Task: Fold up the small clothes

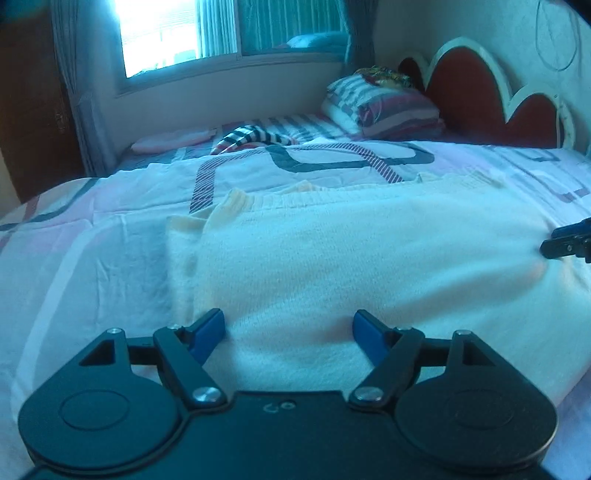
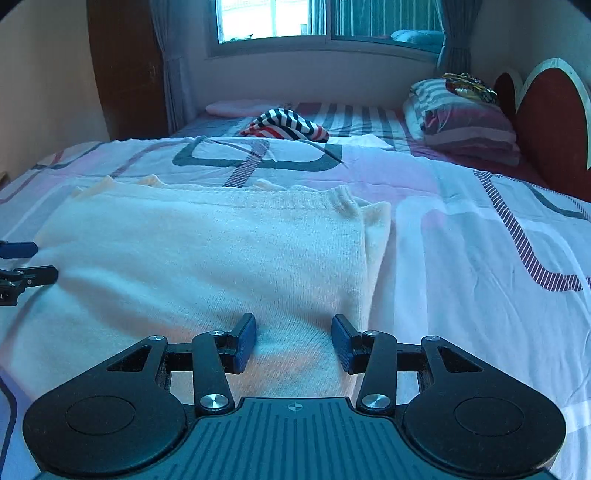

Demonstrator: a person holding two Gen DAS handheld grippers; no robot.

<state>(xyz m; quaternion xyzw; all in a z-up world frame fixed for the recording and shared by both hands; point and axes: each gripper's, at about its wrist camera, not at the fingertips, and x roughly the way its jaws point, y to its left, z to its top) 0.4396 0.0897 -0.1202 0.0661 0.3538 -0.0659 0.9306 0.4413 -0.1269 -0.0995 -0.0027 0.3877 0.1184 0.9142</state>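
Lying flat on the bed (image 1: 92, 236), folded cream sweater (image 1: 351, 251) spans the near edge, ribbed hem toward the window (image 2: 325, 18). Left hand-held gripper (image 1: 289, 334) and right hand-held gripper (image 2: 293, 341) both sit low over its near edge, jaws spread, gripping nothing. Striped garment (image 2: 284, 125) and pillows (image 2: 461, 118) lie well beyond.

Both my cameras sit low over the bed, each looking forward along its own fingers toward the far window (image 1: 177, 33). My left gripper (image 1: 288, 336) looks from the white knit garment's (image 1: 351, 251) left part, my right gripper (image 2: 293, 339) from its right part. Both views share the garment, the striped pillows (image 2: 461, 118) and the headboard (image 1: 480, 99). Each sees the other's tip at its edge.
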